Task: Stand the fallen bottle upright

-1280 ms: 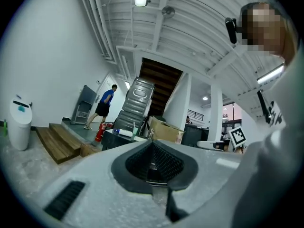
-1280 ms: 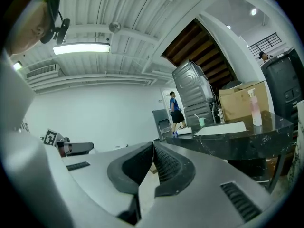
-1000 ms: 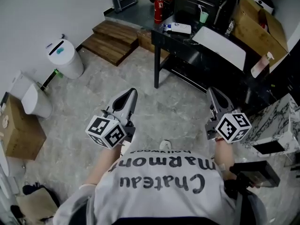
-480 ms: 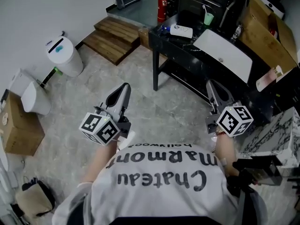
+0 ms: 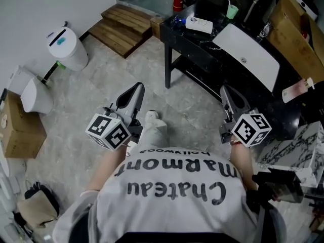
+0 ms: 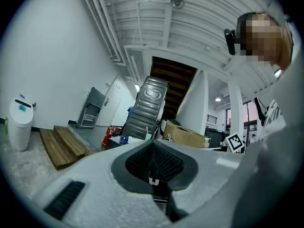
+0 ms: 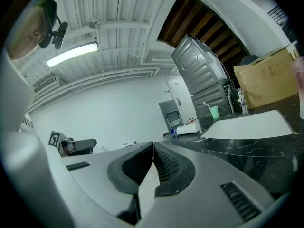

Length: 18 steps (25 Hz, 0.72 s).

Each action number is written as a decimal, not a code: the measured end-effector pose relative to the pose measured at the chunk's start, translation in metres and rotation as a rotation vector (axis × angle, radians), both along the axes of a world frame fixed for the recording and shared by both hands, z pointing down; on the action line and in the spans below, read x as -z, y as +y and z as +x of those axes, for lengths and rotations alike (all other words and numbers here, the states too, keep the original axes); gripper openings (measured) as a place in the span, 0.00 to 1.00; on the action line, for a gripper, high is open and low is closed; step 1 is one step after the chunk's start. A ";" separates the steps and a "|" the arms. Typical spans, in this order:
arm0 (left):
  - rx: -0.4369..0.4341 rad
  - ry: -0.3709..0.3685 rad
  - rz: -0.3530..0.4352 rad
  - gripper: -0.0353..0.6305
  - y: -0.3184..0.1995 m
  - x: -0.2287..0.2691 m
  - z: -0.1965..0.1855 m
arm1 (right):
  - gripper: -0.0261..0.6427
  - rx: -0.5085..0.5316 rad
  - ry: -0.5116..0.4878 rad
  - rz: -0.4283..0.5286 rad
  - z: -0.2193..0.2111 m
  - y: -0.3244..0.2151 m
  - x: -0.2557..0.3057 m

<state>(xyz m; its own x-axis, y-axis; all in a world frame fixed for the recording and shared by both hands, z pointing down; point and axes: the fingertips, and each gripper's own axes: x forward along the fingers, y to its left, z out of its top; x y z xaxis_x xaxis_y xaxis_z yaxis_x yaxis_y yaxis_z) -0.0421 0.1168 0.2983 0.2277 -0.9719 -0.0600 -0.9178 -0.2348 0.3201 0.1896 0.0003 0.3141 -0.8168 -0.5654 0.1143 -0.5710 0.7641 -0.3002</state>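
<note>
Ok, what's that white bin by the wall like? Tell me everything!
The white bin is round and looks like plastic. Its lid is shut, with a black bar and a blue-green spot on top. It stands upright on the grey floor close to the white wall, near the wooden steps. A small green thing lies at its foot.

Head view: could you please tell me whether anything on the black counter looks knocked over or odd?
Yes: the white bottle with a blue cap lies on its side at the far end of the black counter, beyond the white basin; the green cup nearby stands upright.
</note>
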 end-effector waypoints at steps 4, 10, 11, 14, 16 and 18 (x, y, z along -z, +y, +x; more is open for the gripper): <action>-0.019 -0.004 -0.011 0.07 -0.029 -0.004 -0.004 | 0.06 -0.019 -0.013 -0.020 -0.003 -0.025 -0.004; -0.046 -0.016 0.005 0.08 -0.084 0.008 -0.021 | 0.06 -0.030 -0.023 -0.038 -0.020 -0.065 -0.003; -0.049 -0.019 0.009 0.07 -0.092 0.010 -0.025 | 0.06 -0.033 -0.024 -0.038 -0.024 -0.073 -0.002; -0.057 -0.022 0.013 0.08 -0.117 0.011 -0.038 | 0.06 -0.052 -0.045 -0.043 -0.035 -0.097 -0.001; -0.063 -0.025 0.011 0.07 -0.135 0.011 -0.049 | 0.06 -0.055 -0.057 -0.046 -0.046 -0.114 0.000; -0.074 -0.028 0.011 0.07 -0.155 0.012 -0.062 | 0.06 -0.059 -0.056 -0.045 -0.059 -0.132 0.000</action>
<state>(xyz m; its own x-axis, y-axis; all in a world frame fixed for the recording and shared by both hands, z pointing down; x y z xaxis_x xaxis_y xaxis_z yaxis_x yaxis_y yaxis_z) -0.1045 -0.0381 0.2868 0.3010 -0.9515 -0.0629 -0.9064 -0.3060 0.2912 0.1308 -0.1316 0.3144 -0.7879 -0.6083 0.0956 -0.5961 0.7147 -0.3658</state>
